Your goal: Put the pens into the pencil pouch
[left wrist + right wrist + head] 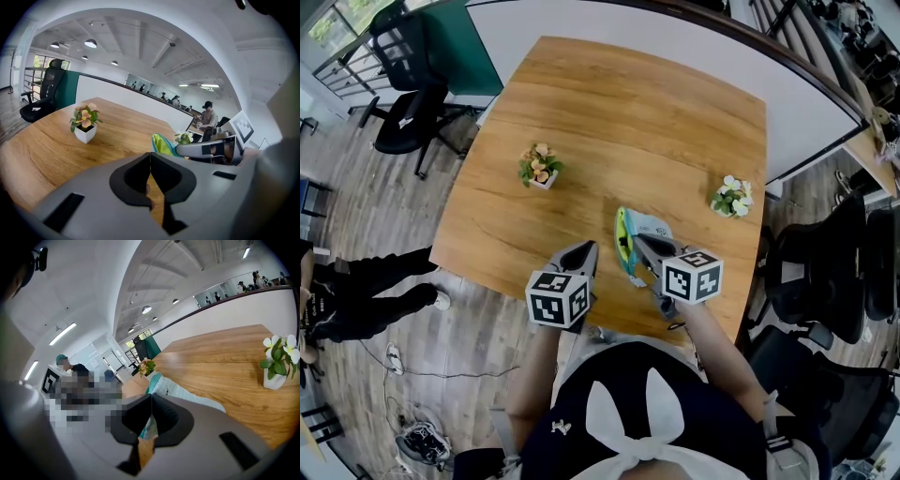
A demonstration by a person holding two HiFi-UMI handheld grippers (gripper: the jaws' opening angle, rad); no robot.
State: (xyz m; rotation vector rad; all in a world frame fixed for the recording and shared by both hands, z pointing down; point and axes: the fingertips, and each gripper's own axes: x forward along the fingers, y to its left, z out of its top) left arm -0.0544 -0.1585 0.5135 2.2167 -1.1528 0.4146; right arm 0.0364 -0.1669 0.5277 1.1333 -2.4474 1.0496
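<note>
We count one pencil pouch (630, 239) and two flower pots (541, 167) (732, 198) on the desk (628, 112). The pouch lies at the tips of the right hand-held gripper (639, 243), just right of the left hand-held gripper (588, 249). Both are closed.

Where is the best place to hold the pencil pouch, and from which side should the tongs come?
I would take the pencil pouch by its raised teal edge with green lining, on its left in the head view. Come from the near left, slightly above: this edge stands up thin, while the white body lies flat on the table.
</note>
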